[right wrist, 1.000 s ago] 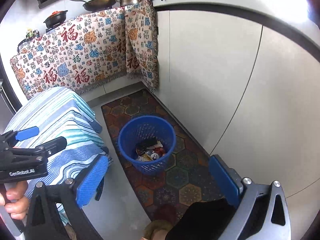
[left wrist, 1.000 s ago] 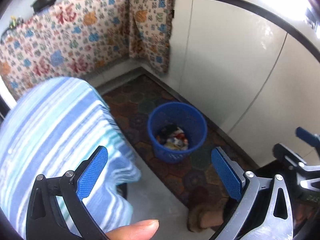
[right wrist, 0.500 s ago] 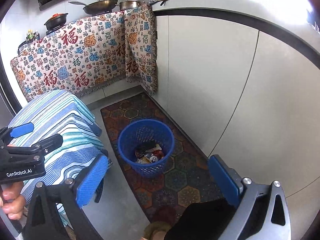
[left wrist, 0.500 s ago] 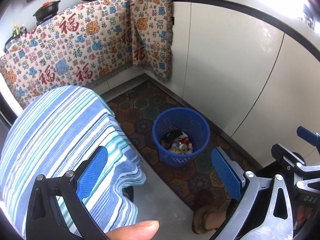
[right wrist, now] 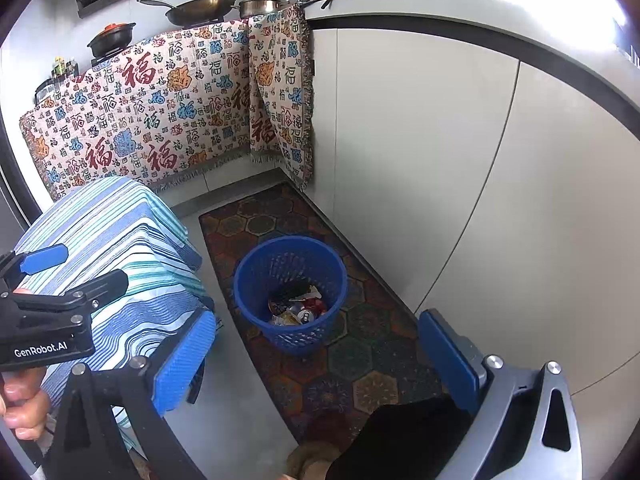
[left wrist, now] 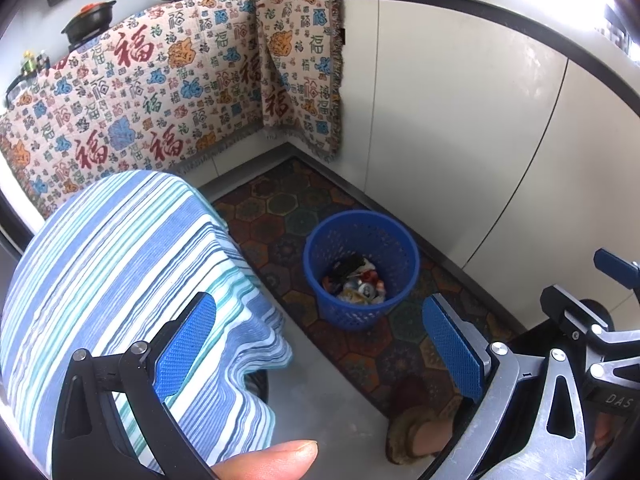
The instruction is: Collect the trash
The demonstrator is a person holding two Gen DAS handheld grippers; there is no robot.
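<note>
My left hand-held gripper [left wrist: 318, 342] hangs with its blue pads spread wide and nothing between them; my right hand-held gripper [right wrist: 316, 354] is just as wide open and empty. Below both, the round blue perforated plastic waste basket [left wrist: 360, 270] stands on the dark hexagon-patterned floor mat [right wrist: 352, 364], close to the white cabinet fronts [right wrist: 460, 168]. Crumpled wrappers and crushed drink cans [right wrist: 298, 310] lie in its bottom. A blue-and-white striped cloth-covered stool [left wrist: 120, 280] stands just left of the basket.

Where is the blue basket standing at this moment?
In both wrist views the blue basket stands on the patterned floor mat, between the striped cloth at left and the white cabinet at right.
</note>
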